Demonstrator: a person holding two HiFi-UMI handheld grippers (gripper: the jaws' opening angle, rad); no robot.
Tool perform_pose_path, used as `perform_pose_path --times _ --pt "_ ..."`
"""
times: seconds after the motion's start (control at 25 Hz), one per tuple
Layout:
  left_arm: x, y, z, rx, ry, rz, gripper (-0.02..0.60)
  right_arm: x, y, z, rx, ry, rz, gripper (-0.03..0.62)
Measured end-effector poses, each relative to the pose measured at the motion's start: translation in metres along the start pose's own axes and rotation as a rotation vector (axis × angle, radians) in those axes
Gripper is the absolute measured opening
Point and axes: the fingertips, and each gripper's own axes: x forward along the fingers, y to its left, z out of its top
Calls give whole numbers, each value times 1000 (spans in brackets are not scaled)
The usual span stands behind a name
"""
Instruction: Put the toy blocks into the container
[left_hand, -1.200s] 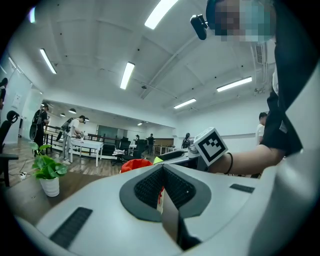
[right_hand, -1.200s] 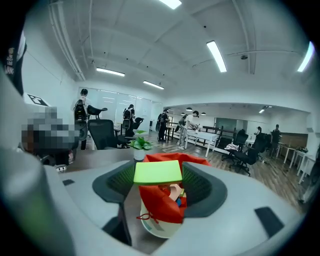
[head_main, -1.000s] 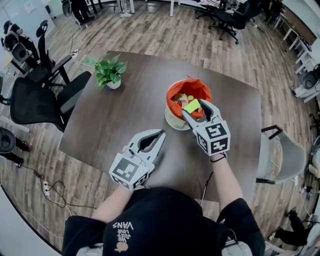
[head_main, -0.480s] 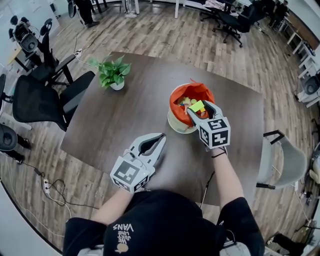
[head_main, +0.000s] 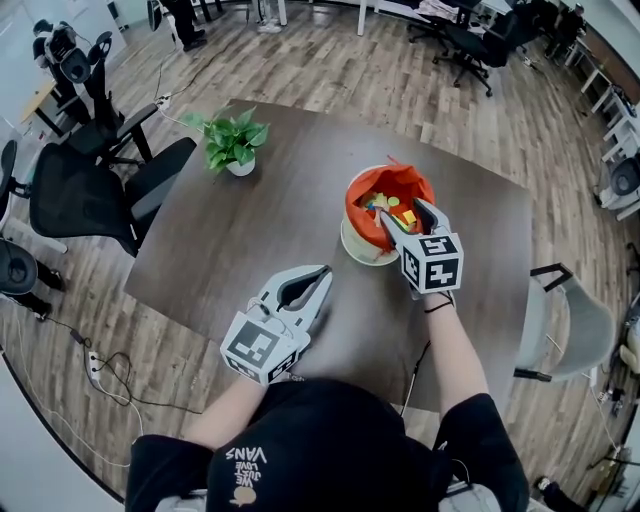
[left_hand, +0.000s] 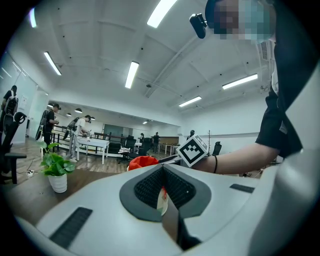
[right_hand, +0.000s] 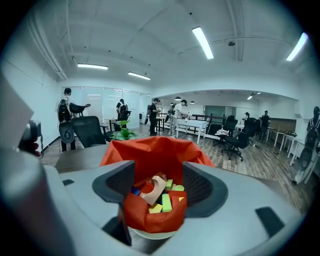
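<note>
- Head view looks steeply down over the whole table (head_main: 250, 240).
- Left gripper view sits low, facing across it toward the container (left_hand: 142, 161).
- Right gripper view looks into that container from close.
- All three share it and the plant (head_main: 232, 142).

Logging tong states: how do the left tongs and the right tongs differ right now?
Left tongs are shut; right tongs are open. Left tongs are over bare table; right tongs hang over the container of blocks. Both hold nothing.
</note>
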Motion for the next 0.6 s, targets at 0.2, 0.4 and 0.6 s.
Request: perform_pose_path --times 0.2,0.4,0.6 --pt "-2 -2 1 5 -3 0 11 -7 2 6 -5 -37 3 305" --pt "-1 -2 3 6 -9 -10 11 -16 12 18 -21 -84 27 304" --pt "0 -5 7 7 -9 -28 11 -32 23 25 -26 -119 24 235"
